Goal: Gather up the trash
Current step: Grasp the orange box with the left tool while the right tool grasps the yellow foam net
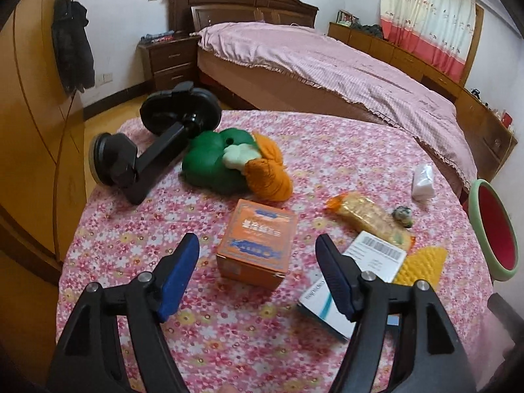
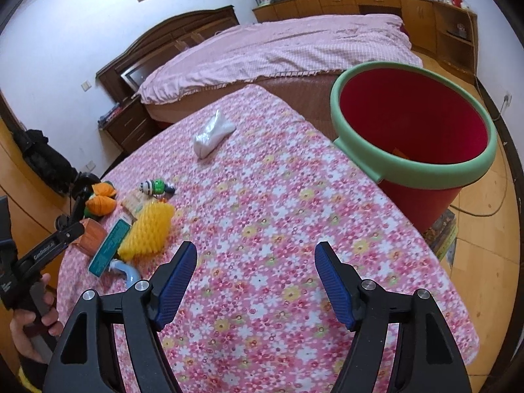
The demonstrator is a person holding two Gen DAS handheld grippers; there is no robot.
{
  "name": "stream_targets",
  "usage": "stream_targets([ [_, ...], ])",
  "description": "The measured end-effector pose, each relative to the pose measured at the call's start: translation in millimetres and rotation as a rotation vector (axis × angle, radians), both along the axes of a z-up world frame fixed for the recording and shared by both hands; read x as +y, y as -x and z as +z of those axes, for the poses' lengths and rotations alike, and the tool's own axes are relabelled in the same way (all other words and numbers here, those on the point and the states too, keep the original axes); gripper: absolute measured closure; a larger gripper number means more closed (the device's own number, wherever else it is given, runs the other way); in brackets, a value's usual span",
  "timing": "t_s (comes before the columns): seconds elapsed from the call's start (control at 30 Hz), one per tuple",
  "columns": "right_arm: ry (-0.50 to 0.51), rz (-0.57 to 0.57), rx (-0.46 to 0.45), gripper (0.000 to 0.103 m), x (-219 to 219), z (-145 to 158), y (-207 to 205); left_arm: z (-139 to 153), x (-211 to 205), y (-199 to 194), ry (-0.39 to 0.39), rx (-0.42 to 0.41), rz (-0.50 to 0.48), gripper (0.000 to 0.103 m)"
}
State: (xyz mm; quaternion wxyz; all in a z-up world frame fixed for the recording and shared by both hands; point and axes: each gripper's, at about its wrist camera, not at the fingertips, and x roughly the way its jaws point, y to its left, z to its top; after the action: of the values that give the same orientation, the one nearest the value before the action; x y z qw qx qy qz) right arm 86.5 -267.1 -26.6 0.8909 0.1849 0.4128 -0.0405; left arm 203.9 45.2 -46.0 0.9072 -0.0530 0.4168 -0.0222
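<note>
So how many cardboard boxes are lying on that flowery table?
2: an orange box stands between the left gripper's open fingers, and a white-and-teal box lies flat just right of it. Others may be hidden.

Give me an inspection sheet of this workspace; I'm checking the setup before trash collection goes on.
Surface: table under a pink floral cloth.
Job's things: red bucket with green rim beside the table edge; orange box, snack wrapper, yellow foam net, white packet.
Clutter: plush vegetables, black suction mount, small toy.
Grippers: left gripper open, empty, aimed at the orange box; right gripper open, empty.
Cables: cord on the floor.
Surroundings: bed, nightstand, curtain.
</note>
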Motion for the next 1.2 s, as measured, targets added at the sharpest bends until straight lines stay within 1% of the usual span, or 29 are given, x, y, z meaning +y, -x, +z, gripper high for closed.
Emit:
stream_targets([
  [0.13,0.008,0.004,0.013,0.027,3.6,-2.5,-2.8,-7.9,0.9,-4.6,0.011,0.020,-0.001,0.030],
  [0.27,0.025,-0.002,0.033,0.027,5.9,-5.5,-6.4,-19.0,3.1,-11.0,0.068,0.060,-0.004,0.031],
  [0.37,0.024,0.002,0.046,0.027,8.2,-7.9,-9.9,-24.1,3.4,-12.2,0.088,0.066,-0.006,0.043],
  [0.4,0.027,0.004,0.047,0.027,9.1,-8.2,-10.6,-25.5,3.7,-12.5,0.098,0.066,-0.013,0.050],
  [0.43,0.031,0.005,0.050,0.027,10.5,-8.5,-11.6,-27.2,3.8,-13.2,0.115,0.070,-0.023,0.053],
  [0.47,0.033,0.006,0.052,0.027,12.1,-9.1,-13.3,-27.6,4.3,-12.8,0.129,0.070,-0.025,0.053],
  [0.57,0.023,0.025,0.060,0.027,18.0,-10.6,-18.5,-23.3,5.3,-8.2,0.145,0.046,-0.028,0.053],
  [0.7,0.022,0.049,0.065,0.027,30.6,-11.8,-25.8,-12.5,8.4,4.8,0.145,0.002,-0.019,0.053],
  [0.77,-0.002,0.063,0.069,0.027,36.9,-13.0,-30.3,-6.9,9.9,14.0,0.132,-0.026,0.000,0.053],
  [0.87,-0.065,0.081,0.082,0.027,45.4,-18.8,-39.1,-2.1,10.2,22.8,0.110,-0.062,0.019,0.053],
  [0.97,-0.104,0.096,0.085,0.027,54.7,-21.3,-43.3,-1.2,9.9,29.1,0.113,-0.076,0.003,0.053],
  [1.1,-0.113,0.106,0.060,0.027,70.9,-17.7,-47.3,2.1,12.1,35.8,0.131,-0.118,-0.015,0.053],
  [1.2,-0.125,0.102,0.049,0.027,79.6,-18.1,-53.3,3.5,11.9,39.0,0.130,-0.150,-0.028,0.053],
])
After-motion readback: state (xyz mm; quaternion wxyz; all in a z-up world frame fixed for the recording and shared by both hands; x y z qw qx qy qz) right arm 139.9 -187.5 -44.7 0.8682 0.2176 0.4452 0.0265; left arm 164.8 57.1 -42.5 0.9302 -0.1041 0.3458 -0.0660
